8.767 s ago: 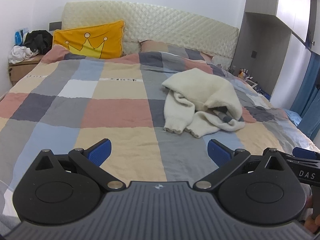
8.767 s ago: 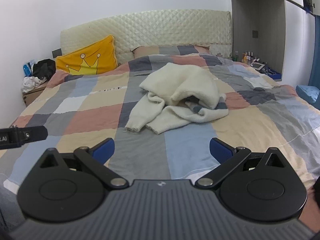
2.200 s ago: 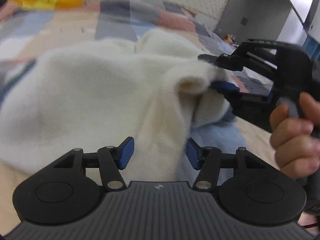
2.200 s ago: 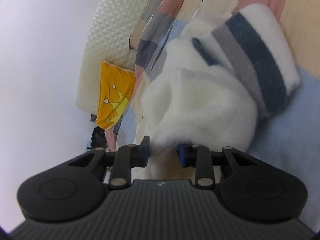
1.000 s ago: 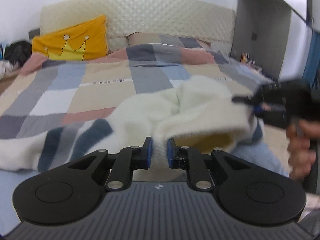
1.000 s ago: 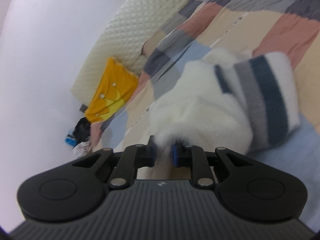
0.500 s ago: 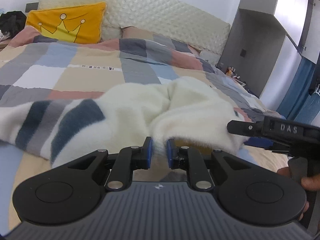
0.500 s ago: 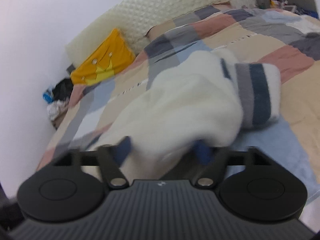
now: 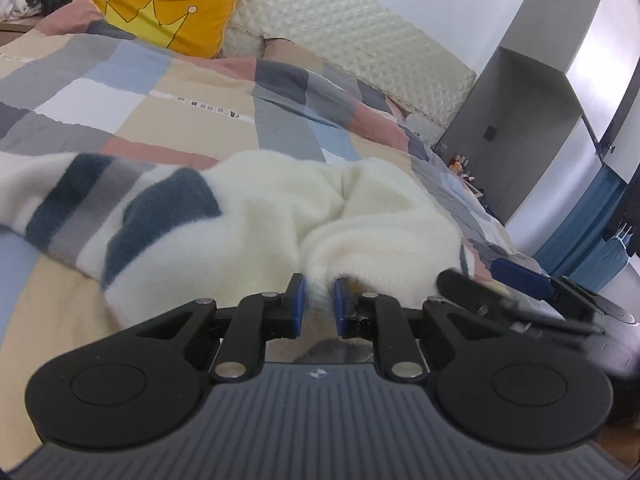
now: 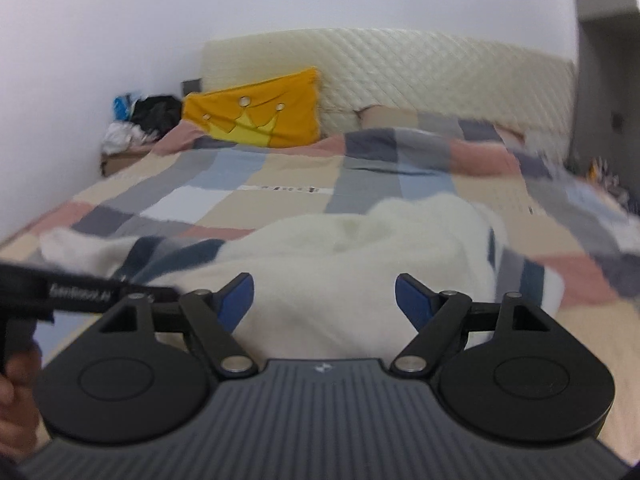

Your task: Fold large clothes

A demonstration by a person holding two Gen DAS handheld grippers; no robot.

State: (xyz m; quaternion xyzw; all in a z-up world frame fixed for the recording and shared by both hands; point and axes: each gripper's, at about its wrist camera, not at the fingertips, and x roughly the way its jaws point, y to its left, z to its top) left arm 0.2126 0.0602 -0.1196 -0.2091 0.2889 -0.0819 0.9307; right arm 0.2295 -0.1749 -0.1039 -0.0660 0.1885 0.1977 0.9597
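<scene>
1. Left wrist view: your left gripper (image 9: 318, 302) is clenched on a fold of the cream sweater (image 9: 280, 216); the blue pads press the fleecy fabric from both sides, and the pinched fold rises from the pads into the garment.
2. Same view: the sweater lies bunched on the patchwork duvet (image 9: 180, 120), near the foot of the bed. A sleeve with dark blue and grey stripes (image 9: 120, 208) trails out to the left.
3. Same view: your right gripper (image 9: 520, 284) enters at the lower right, just beside the sweater's right edge. One blue pad shows; from this angle you cannot tell the gap of its jaws.
4. Same view: a yellow crown cushion (image 9: 168, 12) leans against the quilted headboard (image 9: 360, 36), well apart from the sweater. A grey wardrobe (image 9: 520, 128) stands at the right.
5. Right wrist view (blurred): your right gripper (image 10: 324, 296) is released, its jaws standing wide. The sweater (image 10: 352, 264) lies beyond and below the blue pads; no fabric is pinched between them.
6. Same view: your left gripper (image 10: 80, 294) reaches in from the left edge, its tip at the sweater's striped sleeve (image 10: 168, 256). Part of your left hand (image 10: 12, 384) shows at the lower left.
7. Same view: the crown cushion (image 10: 256, 116) and headboard (image 10: 420, 64) stand at the far end. A heap of dark and white clothes (image 10: 140, 120) sits on a bedside surface at the left.
</scene>
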